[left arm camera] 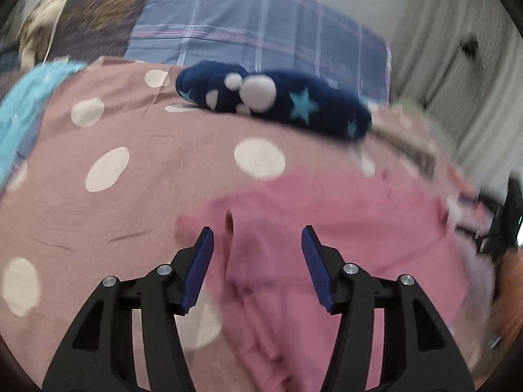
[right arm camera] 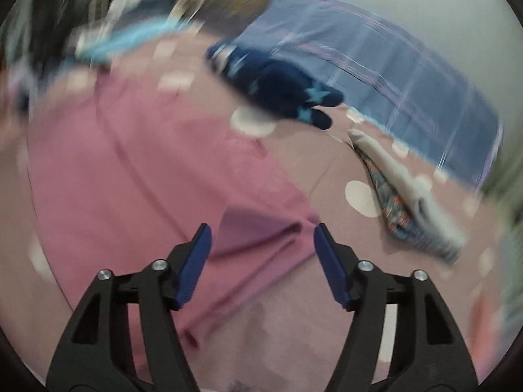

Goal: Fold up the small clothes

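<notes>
A small pink garment [left arm camera: 327, 228] lies spread on a dusty-pink bedsheet with white dots [left arm camera: 114, 137]. My left gripper [left arm camera: 258, 238] is open, its blue fingers either side of a fold of the pink garment, just above it. In the right wrist view the pink garment [right arm camera: 147, 170] fills the left and middle. My right gripper [right arm camera: 261, 235] is open over its creased corner. A dark navy fleece piece with stars [left arm camera: 278, 98] lies further back, and it also shows in the right wrist view [right arm camera: 281, 91]. Both views are motion-blurred.
A blue plaid pillow [left arm camera: 255, 29] lies at the head of the bed. A turquoise cloth [left arm camera: 19, 114] sits at the left. A floral-patterned small garment with beige fabric [right arm camera: 398, 202] lies to the right. A grey curtain [left arm camera: 457, 65] hangs at the right.
</notes>
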{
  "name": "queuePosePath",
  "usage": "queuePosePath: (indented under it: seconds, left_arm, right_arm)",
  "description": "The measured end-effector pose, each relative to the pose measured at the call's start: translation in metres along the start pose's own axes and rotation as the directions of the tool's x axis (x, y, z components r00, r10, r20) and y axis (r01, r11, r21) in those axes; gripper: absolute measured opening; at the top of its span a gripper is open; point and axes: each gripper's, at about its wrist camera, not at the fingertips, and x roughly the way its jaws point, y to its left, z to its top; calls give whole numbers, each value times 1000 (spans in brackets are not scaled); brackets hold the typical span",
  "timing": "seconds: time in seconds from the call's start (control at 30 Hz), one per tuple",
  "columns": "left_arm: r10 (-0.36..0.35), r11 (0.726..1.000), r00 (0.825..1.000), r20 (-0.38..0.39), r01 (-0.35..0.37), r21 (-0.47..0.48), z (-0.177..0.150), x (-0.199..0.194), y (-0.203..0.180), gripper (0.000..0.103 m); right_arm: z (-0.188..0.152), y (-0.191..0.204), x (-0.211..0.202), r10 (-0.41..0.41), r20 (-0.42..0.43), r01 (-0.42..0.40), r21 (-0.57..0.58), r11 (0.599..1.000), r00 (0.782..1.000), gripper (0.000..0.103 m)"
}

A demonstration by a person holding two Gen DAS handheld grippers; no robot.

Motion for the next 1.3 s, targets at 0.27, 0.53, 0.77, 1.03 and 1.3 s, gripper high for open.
queuePosePath:
  seconds: [0.27,0.53,0.77,1.03,1.3]
  left_arm:
    - [170,943,985,-36,-153,295,-7,31,-39,67]
    - [101,978,983,154,-70,-199,46,14,41,67]
    - [-84,982,990,113,102,-162,23,-2,40,73]
    - [-41,992,998,-56,34,-121,22,53,26,80]
    - [-88,989,994,69,95,-111,42,37,16,4]
  right_arm:
    - [20,16,53,-88,1,87,-122,989,996,47]
    - [-3,-132,86,44,13,-40,728,685,999,42]
    - [-25,-133,79,183,110,-203,740,641,977,50]
    - [-2,-116,109,285,61,-226,772,594,957,56]
    - [1,-126,64,137,255,-288,790,541,957,4]
